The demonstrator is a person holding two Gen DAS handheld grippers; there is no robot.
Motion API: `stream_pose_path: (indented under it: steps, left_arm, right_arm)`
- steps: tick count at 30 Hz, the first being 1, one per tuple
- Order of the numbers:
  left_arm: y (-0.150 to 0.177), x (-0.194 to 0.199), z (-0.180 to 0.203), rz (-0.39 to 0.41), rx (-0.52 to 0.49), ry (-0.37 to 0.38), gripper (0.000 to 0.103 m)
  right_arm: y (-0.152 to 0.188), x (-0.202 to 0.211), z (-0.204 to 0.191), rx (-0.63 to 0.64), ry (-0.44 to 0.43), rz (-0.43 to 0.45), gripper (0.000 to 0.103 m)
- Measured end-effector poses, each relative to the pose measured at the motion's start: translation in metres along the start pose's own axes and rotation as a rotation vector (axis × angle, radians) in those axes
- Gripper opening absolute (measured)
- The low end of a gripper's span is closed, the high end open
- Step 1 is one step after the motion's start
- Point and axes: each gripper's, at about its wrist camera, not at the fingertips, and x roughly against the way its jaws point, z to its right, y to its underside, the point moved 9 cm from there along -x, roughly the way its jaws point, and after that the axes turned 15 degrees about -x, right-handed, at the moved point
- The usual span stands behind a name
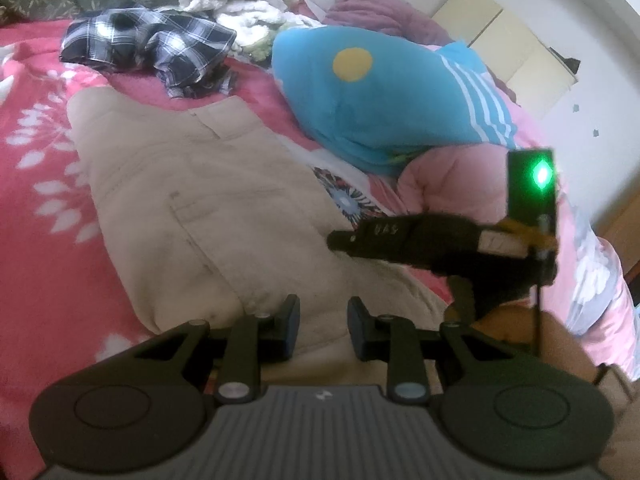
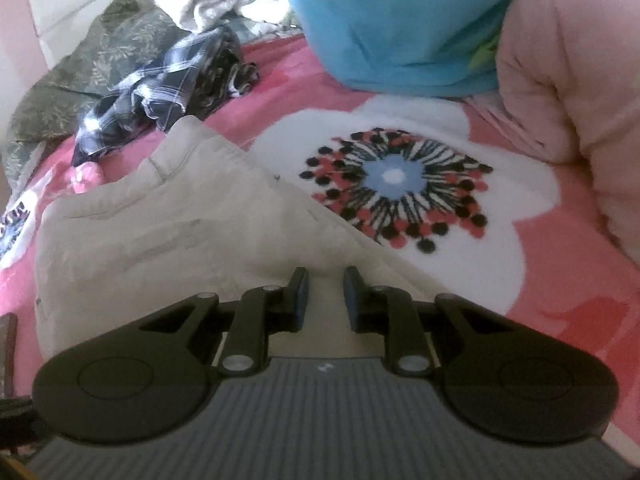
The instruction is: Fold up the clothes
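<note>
1. Left wrist view. My left gripper [image 1: 323, 328] has its jaws parted by a moderate gap, with nothing between the blue pads. The beige trousers [image 1: 192, 184] lie directly ahead and below, spread on the pink floral bedspread [image 1: 36, 240]; their long axis runs from my fingertips away toward the upper left, where the waistband end seems to lie near a crumpled plaid garment [image 1: 152, 48]. A pocket seam shows near the middle of the cloth. The right gripper [image 1: 340, 240] enters from the right, its tip over the trousers' right-hand edge; from this side I cannot tell its opening.

2. Right wrist view. My right gripper [image 2: 325, 294] stands open at a narrow-to-moderate gap, holding nothing. The trousers [image 2: 168, 232] fill the area ahead and to the left; their right edge slants from the fingertips up to the left, and the bedspread's large flower print [image 2: 396, 184] lies bare to the right. The plaid garment [image 2: 160, 92] sits beyond, apart from the trousers. A blue pillow [image 2: 400, 24] rests further back.

3. Governing relation. Both grippers sit at the near end of the trousers, the left over the cloth's middle and the right at its right edge. I judge that a fold would carry cloth along or across that up-left axis; whether the trousers already bear a fold is unclear.
</note>
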Motion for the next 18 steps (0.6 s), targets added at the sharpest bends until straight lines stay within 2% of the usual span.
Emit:
stream_pose_path:
  steps: [4, 7, 11, 14, 18]
  left_arm:
    - [0.000, 0.003, -0.002, 0.006, 0.011, 0.000, 0.027]
    - [0.000, 0.003, -0.004, 0.004, 0.026, 0.006, 0.027]
    - [0.000, 0.002, -0.008, -0.004, 0.048, 0.011, 0.026]
    - [0.001, 0.004, -0.009, -0.002, 0.052, 0.014, 0.025]
    - [0.003, 0.006, -0.008, 0.001, 0.058, 0.015, 0.025]
  right_arm:
    - [-0.012, 0.015, -0.017, 0.027, -0.072, 0.033, 0.019]
    - [-0.019, 0.008, -0.034, 0.063, -0.114, 0.030, 0.019]
    - [-0.011, -0.026, -0.036, 0.110, -0.097, 0.001, 0.017]
    - [-0.015, -0.025, -0.036, 0.088, -0.111, -0.008, 0.017]
    - [-0.022, -0.014, -0.058, 0.148, -0.141, -0.001, 0.018]
